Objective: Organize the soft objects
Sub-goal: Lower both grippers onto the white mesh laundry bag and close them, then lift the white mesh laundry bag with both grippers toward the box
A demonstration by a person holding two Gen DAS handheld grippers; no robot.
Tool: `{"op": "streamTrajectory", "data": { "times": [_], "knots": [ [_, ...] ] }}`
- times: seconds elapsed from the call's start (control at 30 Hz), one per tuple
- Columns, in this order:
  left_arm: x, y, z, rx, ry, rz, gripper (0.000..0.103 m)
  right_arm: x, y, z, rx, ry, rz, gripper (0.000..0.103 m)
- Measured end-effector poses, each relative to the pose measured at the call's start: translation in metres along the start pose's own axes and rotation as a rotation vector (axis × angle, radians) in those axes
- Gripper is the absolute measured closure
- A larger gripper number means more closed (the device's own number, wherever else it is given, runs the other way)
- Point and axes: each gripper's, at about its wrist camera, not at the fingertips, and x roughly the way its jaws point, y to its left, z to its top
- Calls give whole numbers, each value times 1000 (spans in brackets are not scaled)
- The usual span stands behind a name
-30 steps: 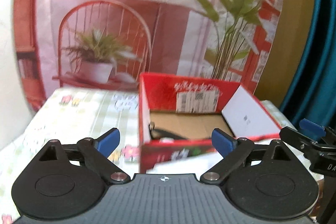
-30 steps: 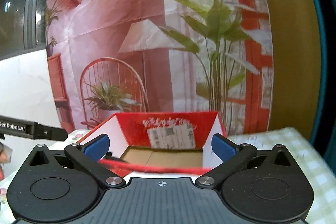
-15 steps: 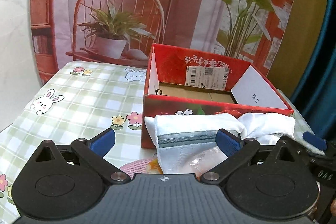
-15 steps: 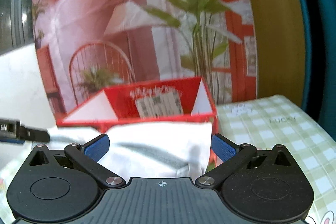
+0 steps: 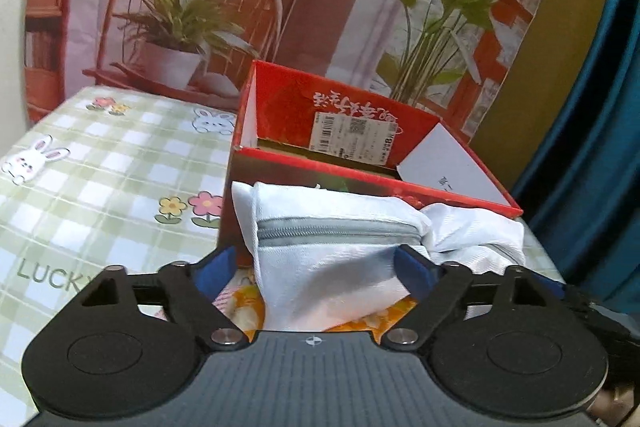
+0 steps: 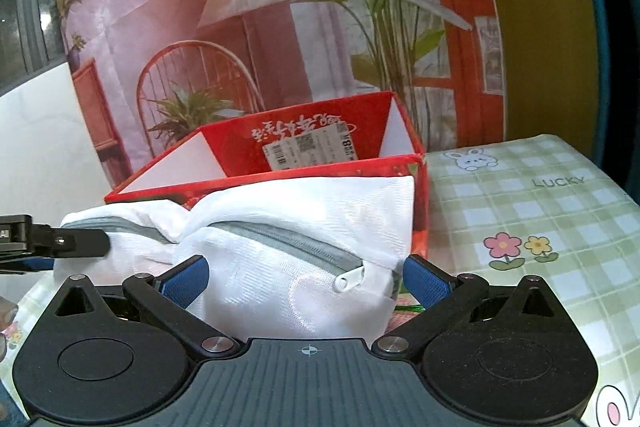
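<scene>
A white mesh zip bag (image 5: pixel 332 259) with a grey zipper lies on the table against the front wall of an open red cardboard box (image 5: pixel 280 115). My left gripper (image 5: pixel 316 267) is open, its blue pads on either side of the bag's left part. My right gripper (image 6: pixel 308 279) is open around the bag's right end (image 6: pixel 304 259), near the zipper pull. The box (image 6: pixel 240 151) stands just behind the bag. The left gripper's tip (image 6: pixel 76 243) shows at the left of the right wrist view, touching the bag.
The table wears a green checked cloth (image 5: pixel 100 179) with rabbits and flowers, also seen right of the box (image 6: pixel 532 211). A colourful item (image 5: pixel 244 307) lies under the bag. A printed backdrop hangs behind; a blue curtain (image 5: pixel 600 107) is at the right.
Both grippers have dropped from the box top and drawn back and down to the white bag, which now sits between each pair of fingers. The bag lies in front of the box.
</scene>
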Motion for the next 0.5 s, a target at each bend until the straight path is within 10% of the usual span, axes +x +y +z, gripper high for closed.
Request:
{"op": "streamTrajectory", "data": {
  "times": [0.33,0.5],
  "knots": [
    [1,-7,-6,46,10,-16,50,2,0,0,-14,25,43,9],
    [-7,-11,-6,86,-22,-31,74,3,-1,-1,-7,50,83,47]
  ]
}}
